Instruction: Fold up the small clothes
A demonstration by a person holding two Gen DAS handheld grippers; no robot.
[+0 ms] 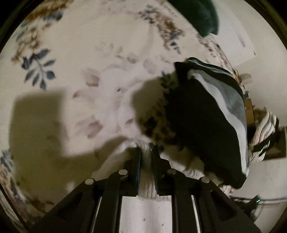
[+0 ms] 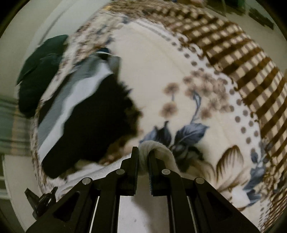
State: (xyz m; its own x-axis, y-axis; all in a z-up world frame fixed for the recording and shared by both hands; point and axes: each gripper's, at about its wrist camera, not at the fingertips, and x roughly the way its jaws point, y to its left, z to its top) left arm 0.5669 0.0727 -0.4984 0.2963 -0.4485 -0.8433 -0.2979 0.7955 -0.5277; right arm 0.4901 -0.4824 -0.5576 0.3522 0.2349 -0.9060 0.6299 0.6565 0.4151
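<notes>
A white ribbed knit garment [image 1: 146,181] is pinched by its edge in my left gripper [image 1: 146,150], whose jaws stand shut on it. The same white cloth [image 2: 162,156] bunches between the jaws of my right gripper [image 2: 143,151], also shut on it, and drapes over the right finger. A black garment with grey and white bands [image 1: 197,116] lies crumpled just right of the left gripper; in the right wrist view that black garment [image 2: 89,121] is to the left. Both views are motion-blurred.
Everything lies on a cream floral blanket [image 1: 71,53] [image 2: 161,62]. A brown checked cover [image 2: 233,53] borders it at the far right. A dark green cloth [image 1: 202,16] [image 2: 41,71] sits at the blanket's far edge. More bundled fabric [image 1: 263,129] lies beyond the black garment.
</notes>
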